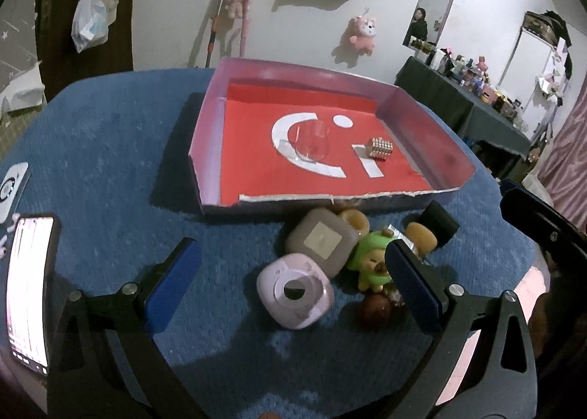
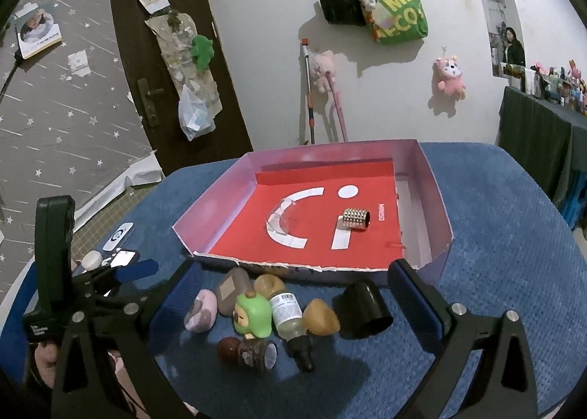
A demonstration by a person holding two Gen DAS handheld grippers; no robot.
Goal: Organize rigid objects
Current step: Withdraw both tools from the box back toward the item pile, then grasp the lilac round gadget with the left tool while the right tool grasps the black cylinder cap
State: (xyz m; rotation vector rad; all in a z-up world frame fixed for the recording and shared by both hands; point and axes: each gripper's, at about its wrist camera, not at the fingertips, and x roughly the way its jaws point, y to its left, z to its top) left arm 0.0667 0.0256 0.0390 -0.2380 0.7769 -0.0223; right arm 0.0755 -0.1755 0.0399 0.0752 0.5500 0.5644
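Observation:
A low tray with lavender walls (image 1: 209,125) (image 2: 220,195) and a red floor holds a clear glass (image 1: 312,142) (image 2: 290,217) and a silver studded cylinder (image 1: 379,148) (image 2: 356,219). In front of it on the blue cloth lies a heap: pink square case (image 1: 295,290) (image 2: 201,310), grey case (image 1: 321,241) (image 2: 233,287), green figure (image 1: 370,265) (image 2: 253,314), dropper bottle (image 2: 290,320), tan pieces (image 2: 321,316), black cap (image 1: 440,223) (image 2: 367,309), brown jar (image 2: 249,351). My left gripper (image 1: 293,283) is open around the pink case. My right gripper (image 2: 293,305) is open over the heap.
A lit phone (image 1: 31,290) and a white remote (image 1: 11,188) (image 2: 117,235) lie at the table's left edge. The round table's blue cloth (image 1: 110,147) drops off on all sides. A dark side table (image 1: 458,100) crowded with small items stands at the right.

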